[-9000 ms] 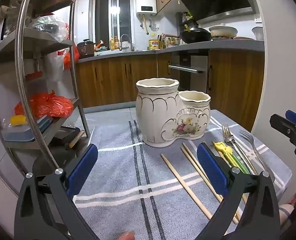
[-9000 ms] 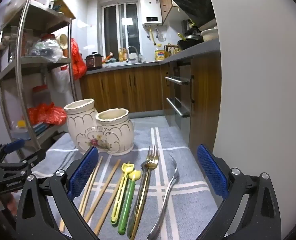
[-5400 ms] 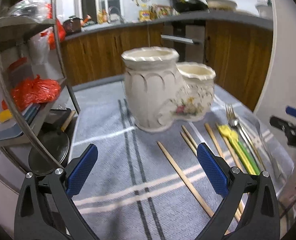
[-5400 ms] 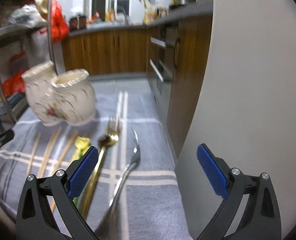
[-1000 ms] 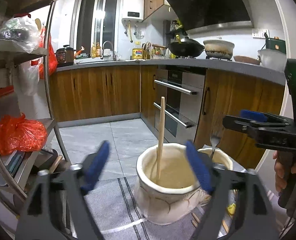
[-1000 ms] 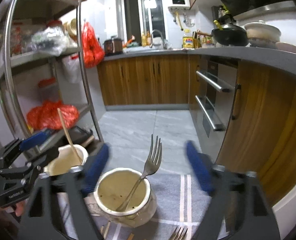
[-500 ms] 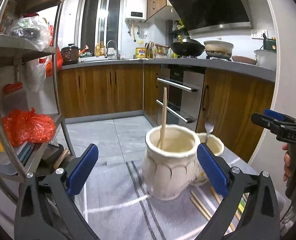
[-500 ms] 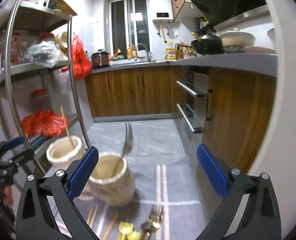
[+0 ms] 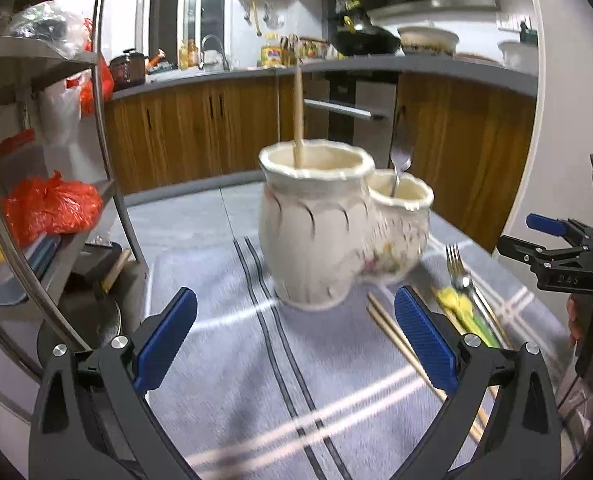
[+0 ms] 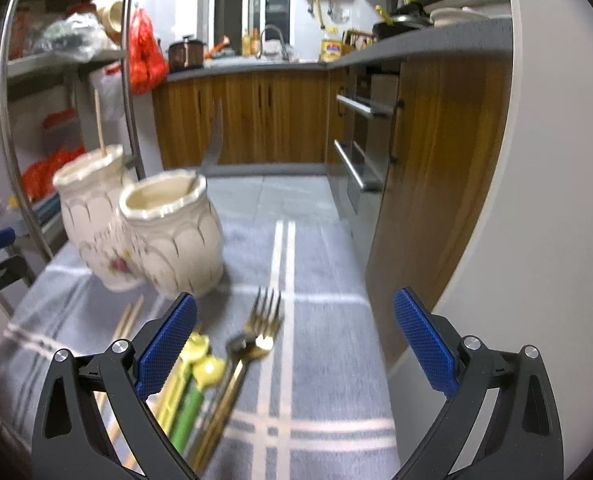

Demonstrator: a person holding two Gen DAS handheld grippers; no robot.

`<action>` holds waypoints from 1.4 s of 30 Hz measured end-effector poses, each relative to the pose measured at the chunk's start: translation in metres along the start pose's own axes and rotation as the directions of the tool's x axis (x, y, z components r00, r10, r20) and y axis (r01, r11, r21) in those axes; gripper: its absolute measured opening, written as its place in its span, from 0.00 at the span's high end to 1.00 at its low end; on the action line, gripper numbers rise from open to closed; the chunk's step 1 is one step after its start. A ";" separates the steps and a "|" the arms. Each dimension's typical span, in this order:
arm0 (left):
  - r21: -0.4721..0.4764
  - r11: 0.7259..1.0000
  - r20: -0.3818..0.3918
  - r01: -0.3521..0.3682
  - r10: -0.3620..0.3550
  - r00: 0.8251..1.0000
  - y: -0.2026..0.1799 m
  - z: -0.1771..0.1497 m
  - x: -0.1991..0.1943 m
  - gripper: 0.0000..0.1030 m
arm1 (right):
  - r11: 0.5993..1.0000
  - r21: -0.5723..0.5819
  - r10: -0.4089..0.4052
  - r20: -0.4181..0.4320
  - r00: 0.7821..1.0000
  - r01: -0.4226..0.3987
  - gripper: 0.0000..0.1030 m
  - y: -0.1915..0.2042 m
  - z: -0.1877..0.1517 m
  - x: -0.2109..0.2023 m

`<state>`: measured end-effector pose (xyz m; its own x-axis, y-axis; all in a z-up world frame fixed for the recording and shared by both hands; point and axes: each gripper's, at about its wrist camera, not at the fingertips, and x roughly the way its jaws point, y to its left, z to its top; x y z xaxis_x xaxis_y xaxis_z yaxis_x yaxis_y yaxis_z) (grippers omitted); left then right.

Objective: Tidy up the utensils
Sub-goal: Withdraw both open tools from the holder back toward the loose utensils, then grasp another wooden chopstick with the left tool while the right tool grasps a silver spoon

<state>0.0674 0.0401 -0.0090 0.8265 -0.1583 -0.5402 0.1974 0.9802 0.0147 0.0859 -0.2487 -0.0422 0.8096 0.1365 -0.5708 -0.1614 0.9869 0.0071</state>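
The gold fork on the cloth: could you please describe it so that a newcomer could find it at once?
Start at the cream double holder on the grey striped cloth. Just in front of it lies a row of utensils; the gold fork is on its right edge, tines toward the holder. Alone among them it is shiny gold.

The cream double-pot ceramic holder (image 9: 336, 232) stood mid-cloth, a wooden chopstick (image 9: 297, 116) and a silver fork (image 9: 400, 152) rising above its rims. Bare grey striped tablecloth (image 9: 224, 360) lay open left of it. Loose chopsticks (image 9: 400, 344), yellow-green utensils (image 10: 184, 392) and gold forks (image 10: 252, 344) crowded the right. A steel shelf rack (image 9: 112, 152) bounded the left side.
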 end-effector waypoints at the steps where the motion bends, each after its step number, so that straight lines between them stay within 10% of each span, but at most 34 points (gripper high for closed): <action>1: 0.003 1.000 -0.006 0.001 -0.001 1.000 -0.002 -0.003 0.001 0.05 | 1.000 -0.007 -0.006 -0.009 1.000 0.006 0.05 0.000 -0.003 0.001; 14: 0.059 0.998 -0.086 0.022 -0.017 0.996 -0.027 -0.018 0.018 0.05 | 0.999 -0.020 0.035 -0.118 0.992 -0.038 0.08 0.012 -0.010 0.018; 25: 0.060 0.997 -0.104 0.050 -0.044 0.994 -0.030 -0.020 0.018 0.05 | 0.993 0.009 0.120 -0.216 0.969 -0.121 0.64 0.024 -0.011 0.035; 35: 0.056 0.996 -0.119 0.068 -0.061 0.991 -0.033 -0.021 0.021 0.05 | 0.989 0.034 0.148 -0.242 0.959 -0.144 0.71 0.030 -0.007 0.047; 42: 0.035 0.997 -0.160 0.071 -0.065 0.985 -0.041 -0.022 0.030 0.05 | 0.985 0.042 0.173 -0.224 0.959 -0.168 0.93 0.033 -0.004 0.052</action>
<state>0.0723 -0.0021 -0.0445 0.7166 -0.2004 -0.6680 0.2741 0.9617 0.0055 0.1200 -0.2092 -0.0749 0.6220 0.2824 -0.7303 -0.2714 0.9526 0.1372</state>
